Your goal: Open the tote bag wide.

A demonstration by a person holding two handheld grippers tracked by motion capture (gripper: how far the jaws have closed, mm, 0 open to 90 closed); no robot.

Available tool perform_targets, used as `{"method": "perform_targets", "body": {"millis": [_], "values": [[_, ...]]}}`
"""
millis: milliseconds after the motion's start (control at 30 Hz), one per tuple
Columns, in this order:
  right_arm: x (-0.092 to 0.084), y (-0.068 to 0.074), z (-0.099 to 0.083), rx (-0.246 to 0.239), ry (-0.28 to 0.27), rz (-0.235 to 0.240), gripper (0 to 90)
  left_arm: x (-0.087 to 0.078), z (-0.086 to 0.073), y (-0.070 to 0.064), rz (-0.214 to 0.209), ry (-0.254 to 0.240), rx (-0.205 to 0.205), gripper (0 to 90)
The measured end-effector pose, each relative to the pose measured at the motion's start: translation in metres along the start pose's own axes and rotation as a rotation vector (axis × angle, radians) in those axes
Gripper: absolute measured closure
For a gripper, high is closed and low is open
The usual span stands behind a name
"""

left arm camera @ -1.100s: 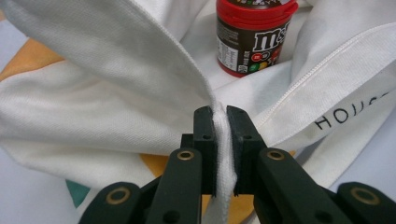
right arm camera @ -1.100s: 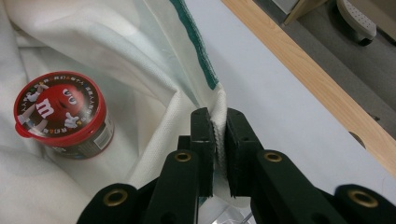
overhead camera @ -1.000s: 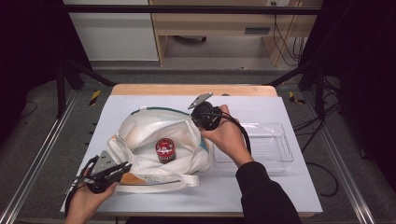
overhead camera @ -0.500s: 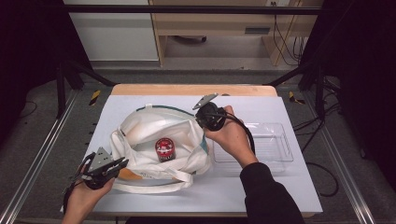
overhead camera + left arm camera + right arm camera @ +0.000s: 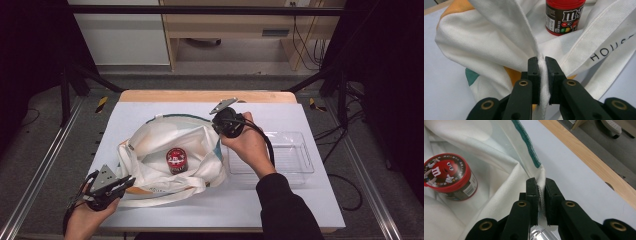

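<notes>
A white cloth tote bag point(image 5: 165, 155) with green trim and orange patches lies open on the pale grey tabletop point(image 5: 310, 205), left of the middle and nearer the left edge than the right. Inside its mouth stands a small jar of chocolate candies with a red lid and dark brown label point(image 5: 176, 160), upright on the bag's inner cloth.

The left gripper point(image 5: 122, 183) is near the front left corner of the tabletop; its black jaws are closed tight on a fold of the bag's white rim point(image 5: 542, 75), with the cloth pinched between the pads. The right gripper point(image 5: 220, 131) is at the bag's far right side, toward the back edge, and its jaws are clamped on the opposite rim where the green trim point(image 5: 529, 147) ends. Between the two grips the mouth is spread wide.

Just right of the bag, a clear rectangular plastic tray point(image 5: 295, 160) sits near the right edge, partly under the person's right hand point(image 5: 250, 145).
</notes>
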State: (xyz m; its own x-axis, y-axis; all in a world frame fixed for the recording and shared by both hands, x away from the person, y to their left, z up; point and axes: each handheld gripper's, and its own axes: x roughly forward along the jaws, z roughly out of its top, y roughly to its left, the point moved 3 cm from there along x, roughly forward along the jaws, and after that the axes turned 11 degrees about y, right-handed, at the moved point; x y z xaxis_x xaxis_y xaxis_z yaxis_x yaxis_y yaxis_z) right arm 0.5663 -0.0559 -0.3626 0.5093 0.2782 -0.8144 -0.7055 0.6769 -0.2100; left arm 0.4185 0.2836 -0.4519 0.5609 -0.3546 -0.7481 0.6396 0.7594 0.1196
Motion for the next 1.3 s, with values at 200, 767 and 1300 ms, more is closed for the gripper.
{"method": "perform_targets", "body": {"millis": [200, 767, 1300], "values": [[-0.007, -0.006, 0.001, 0.002, -0.008, -0.023, 83.7, -0.005, -0.003, -0.001, 0.001, -0.006, 0.0, 82.7], [0.005, 0.013, -0.009, -0.086, -0.001, 0.137, 58.2, 0.003, -0.009, -0.008, 0.001, 0.012, 0.019, 82.5], [0.032, 0.028, 0.014, -0.098, 0.071, 0.134, 34.1, 0.005, -0.009, -0.008, 0.001, -0.005, 0.007, 82.5]]}}
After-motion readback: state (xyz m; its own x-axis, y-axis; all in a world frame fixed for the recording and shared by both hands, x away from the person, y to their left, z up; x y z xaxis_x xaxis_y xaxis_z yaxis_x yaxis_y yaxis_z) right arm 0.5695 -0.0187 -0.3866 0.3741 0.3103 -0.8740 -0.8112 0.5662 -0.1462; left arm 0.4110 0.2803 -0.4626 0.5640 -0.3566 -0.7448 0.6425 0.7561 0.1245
